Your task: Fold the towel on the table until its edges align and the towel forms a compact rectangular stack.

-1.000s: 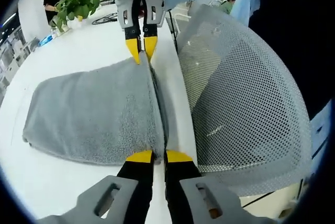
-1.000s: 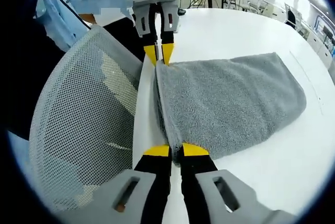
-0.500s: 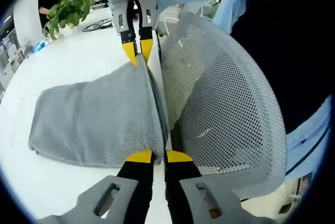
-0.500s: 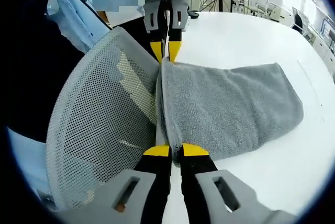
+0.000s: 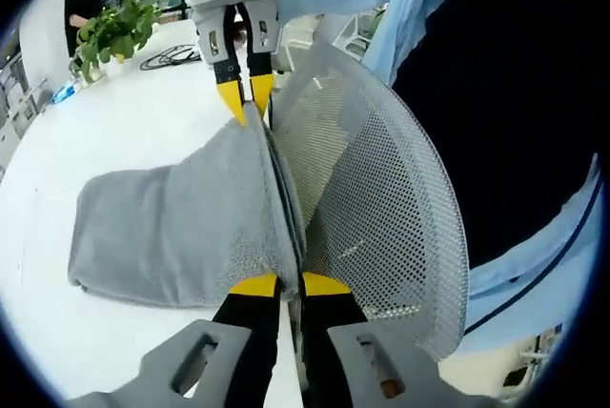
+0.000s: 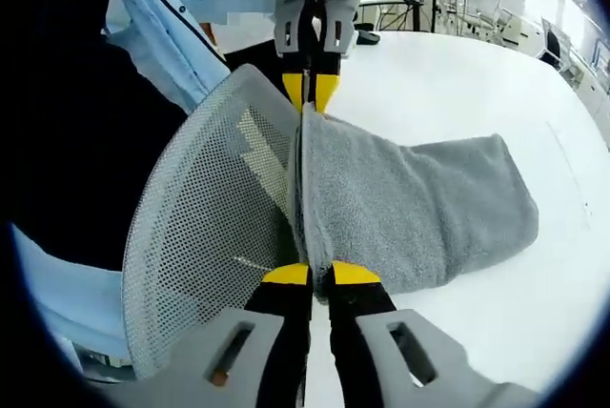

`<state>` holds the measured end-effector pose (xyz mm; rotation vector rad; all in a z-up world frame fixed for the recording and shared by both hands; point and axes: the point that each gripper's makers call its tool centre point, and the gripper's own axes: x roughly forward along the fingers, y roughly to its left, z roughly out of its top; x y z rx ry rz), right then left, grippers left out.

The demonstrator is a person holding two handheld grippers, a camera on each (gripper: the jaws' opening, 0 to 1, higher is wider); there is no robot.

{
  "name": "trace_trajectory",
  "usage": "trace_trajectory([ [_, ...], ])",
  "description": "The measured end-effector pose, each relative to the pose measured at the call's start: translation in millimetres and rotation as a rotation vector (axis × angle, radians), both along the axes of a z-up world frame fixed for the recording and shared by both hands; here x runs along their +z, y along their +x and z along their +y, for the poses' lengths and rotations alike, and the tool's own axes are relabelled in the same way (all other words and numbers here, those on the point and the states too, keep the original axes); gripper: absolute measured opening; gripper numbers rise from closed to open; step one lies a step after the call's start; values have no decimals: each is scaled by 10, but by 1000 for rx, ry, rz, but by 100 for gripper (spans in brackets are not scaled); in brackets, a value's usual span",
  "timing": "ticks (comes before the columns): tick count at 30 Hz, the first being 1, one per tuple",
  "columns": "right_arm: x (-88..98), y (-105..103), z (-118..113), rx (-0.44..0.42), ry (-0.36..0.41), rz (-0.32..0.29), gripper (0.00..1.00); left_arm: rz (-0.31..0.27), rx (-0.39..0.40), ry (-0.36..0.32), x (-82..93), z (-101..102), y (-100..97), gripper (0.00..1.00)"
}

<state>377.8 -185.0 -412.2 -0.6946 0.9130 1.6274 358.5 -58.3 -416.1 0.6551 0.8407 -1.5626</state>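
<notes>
Towel [image 5: 181, 222] near edge is pinched in both my tongs, left [image 5: 278, 285] and right [image 6: 320, 274], far half on the worktop [image 6: 448, 74]. Risk: uneven carry skews the fold, or a corner slips free.

Left gripper view: close along the towel [image 5: 181, 217] edge, facing the right claw [image 5: 243, 108]. Right gripper view: opposite end, facing the left claw [image 6: 311, 93]. Shared: towel, worktop [image 6: 429, 74], mesh chair [image 5: 372, 198].

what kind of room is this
Probably an open office or lab: a long white table, a mesh office chair pushed against it, a potted plant, and more chairs and desks in the background.
</notes>
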Motion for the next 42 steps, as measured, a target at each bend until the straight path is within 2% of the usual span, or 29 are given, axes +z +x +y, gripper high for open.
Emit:
trace_trajectory([
  [2,35,22,10,-2,2,0,4,4,-1,3,65,-32,-32,6],
  [6,100,90,21,-6,6,-12,4,-4,11,2,151,-34,36,6],
  [10,198,220,25,-24,17,-31,4,-18,31,-8,211,34,217,6],
  [13,277,336,25,-39,26,-49,4,-41,66,-27,338,51,392,6],
  [24,556,764,62,-96,57,-99,4,-61,135,-52,620,69,788,6],
  [30,592,1019,74,-140,62,-101,4,-33,191,-76,653,72,1021,7],
  [36,531,1285,68,-188,46,-100,4,-26,244,-95,631,111,1317,7],
  [42,466,1554,87,-245,28,-143,4,-32,302,-102,543,154,1645,7],
])
